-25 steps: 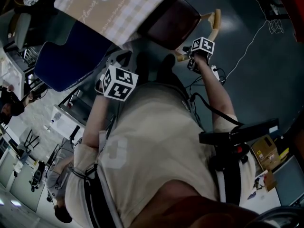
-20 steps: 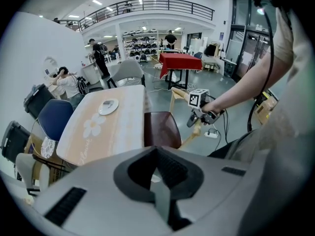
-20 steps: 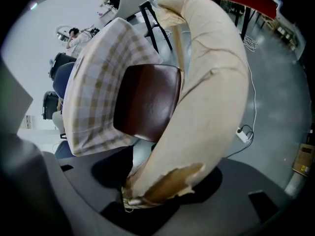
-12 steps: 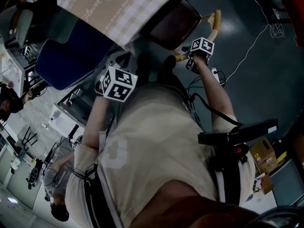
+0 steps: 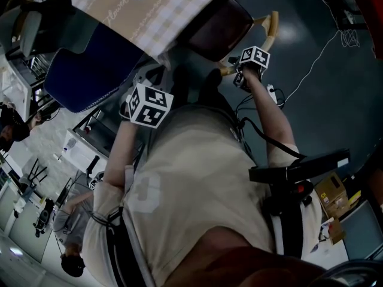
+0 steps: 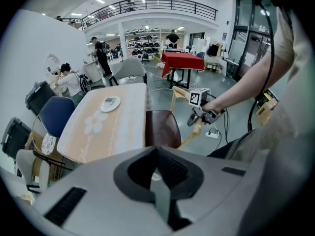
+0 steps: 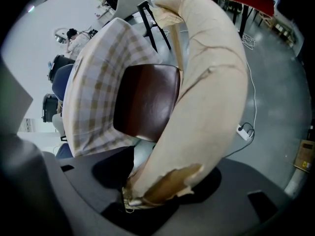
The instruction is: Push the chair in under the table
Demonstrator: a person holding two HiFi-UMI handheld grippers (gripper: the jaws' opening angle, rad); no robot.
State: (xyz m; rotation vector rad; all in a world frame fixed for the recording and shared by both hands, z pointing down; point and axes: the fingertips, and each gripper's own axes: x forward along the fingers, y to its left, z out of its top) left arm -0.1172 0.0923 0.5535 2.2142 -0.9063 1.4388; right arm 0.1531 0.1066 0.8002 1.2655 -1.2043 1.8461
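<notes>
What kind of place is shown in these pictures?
Probably a large indoor hall used as shared work space: an upper gallery with a railing, the cloth-covered table with its chair, and people seated at the side.

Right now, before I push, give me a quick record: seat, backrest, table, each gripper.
seat: brown, at the table's end, mostly out from under it
backrest: tan, curved, surface peeled near the grip
table: checked top with a daisy print, plate on it
right gripper: shut on backrest
left gripper: shut, holding nothing
push: not finished
</notes>
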